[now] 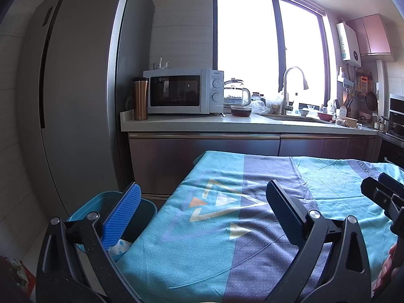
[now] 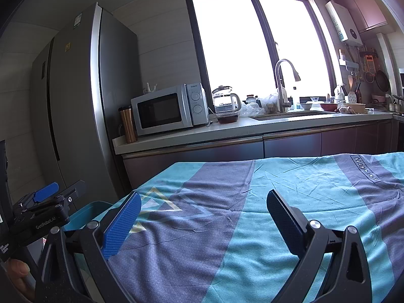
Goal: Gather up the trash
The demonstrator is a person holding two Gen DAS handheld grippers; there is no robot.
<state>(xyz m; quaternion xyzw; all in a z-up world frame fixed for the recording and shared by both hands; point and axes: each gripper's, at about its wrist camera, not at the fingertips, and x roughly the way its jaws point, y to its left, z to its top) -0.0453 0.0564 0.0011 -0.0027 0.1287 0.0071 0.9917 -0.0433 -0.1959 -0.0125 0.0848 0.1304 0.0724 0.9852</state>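
Both grippers hang over the table's teal and grey cloth (image 1: 227, 227), each with its blue pads spread wide and nothing between them: the left gripper (image 1: 204, 209) near the cloth's left edge, the right gripper (image 2: 204, 217) farther right. A blue bin (image 1: 83, 209) stands just beside the cloth's left edge, with a bit of pale crumpled trash (image 1: 118, 248) inside.
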